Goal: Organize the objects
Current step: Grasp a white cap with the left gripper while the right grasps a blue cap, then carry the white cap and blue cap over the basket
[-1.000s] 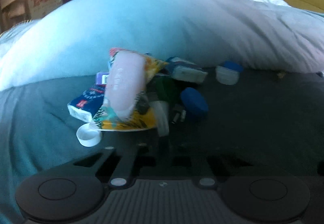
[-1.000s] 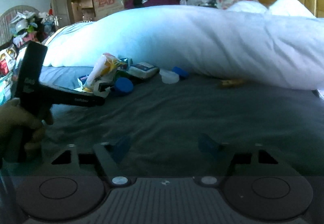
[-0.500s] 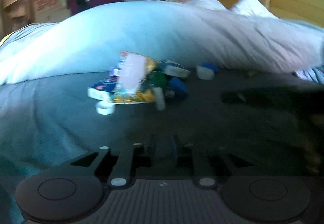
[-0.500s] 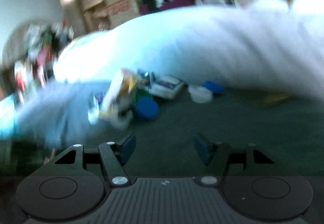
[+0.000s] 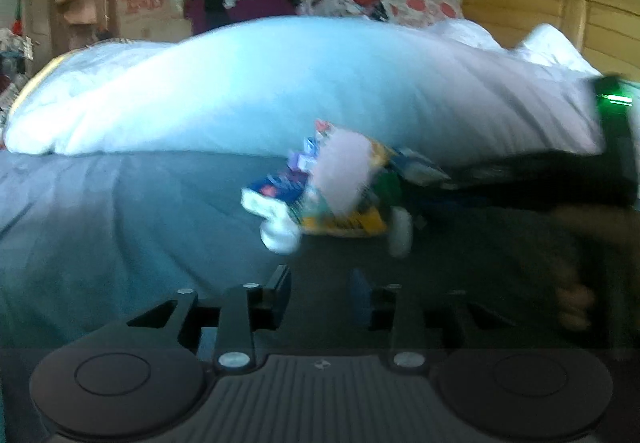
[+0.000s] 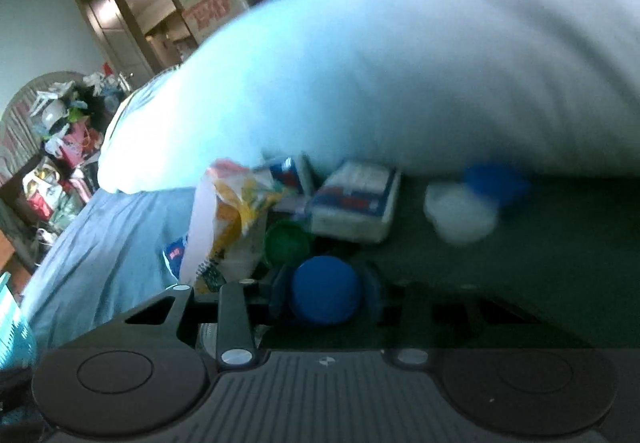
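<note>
While closing, right gripper (image 6: 325, 293) straddling a round, smooth blue lid (image 6: 325, 289) on the dark bed (image 6: 520, 263), beside a green lid (image 6: 286, 241) and a crumpled yellow packet (image 6: 240, 215); pad contact blurred, unclear. Left gripper (image 5: 320, 293) opening, empty.

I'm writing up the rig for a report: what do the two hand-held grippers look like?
Both are matt black: a ribbed centre plate flanked by two round discs, silver screw heads, and blue-padded fingers on the left hand-held gripper and right hand-held gripper. Seen from the left, the right unit shows a green light.
</note>
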Action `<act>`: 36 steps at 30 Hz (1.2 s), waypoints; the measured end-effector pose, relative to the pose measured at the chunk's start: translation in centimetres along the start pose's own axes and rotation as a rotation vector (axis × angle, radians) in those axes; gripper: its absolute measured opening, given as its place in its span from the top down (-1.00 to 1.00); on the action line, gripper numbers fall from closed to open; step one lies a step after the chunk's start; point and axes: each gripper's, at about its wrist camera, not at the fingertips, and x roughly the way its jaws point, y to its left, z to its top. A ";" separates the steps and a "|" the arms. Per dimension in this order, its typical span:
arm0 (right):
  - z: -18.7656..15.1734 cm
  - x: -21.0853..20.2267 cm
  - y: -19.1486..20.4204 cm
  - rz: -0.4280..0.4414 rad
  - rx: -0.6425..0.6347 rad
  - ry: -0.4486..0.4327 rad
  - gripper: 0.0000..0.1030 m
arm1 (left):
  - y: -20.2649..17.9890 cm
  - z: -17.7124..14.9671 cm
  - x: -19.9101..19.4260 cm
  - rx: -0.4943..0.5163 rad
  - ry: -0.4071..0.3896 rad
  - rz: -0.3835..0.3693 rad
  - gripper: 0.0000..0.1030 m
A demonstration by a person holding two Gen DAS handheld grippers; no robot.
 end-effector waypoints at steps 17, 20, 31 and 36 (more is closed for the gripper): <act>-6.5 -5.8 0.6 -0.191 -0.343 0.033 0.17 | 0.6 2.3 10.5 0.071 0.086 0.117 -0.10; -6.6 -5.8 0.5 -0.188 -0.342 0.035 0.21 | 0.3 2.2 10.2 0.091 0.082 0.112 0.20; -4.8 -10.3 2.2 -0.198 -0.294 -0.063 0.22 | -1.6 3.7 -0.1 0.020 -0.009 0.104 0.36; -4.0 -13.8 6.0 -0.173 -0.300 -0.115 0.22 | -3.1 6.0 -6.4 0.008 -0.063 0.118 0.36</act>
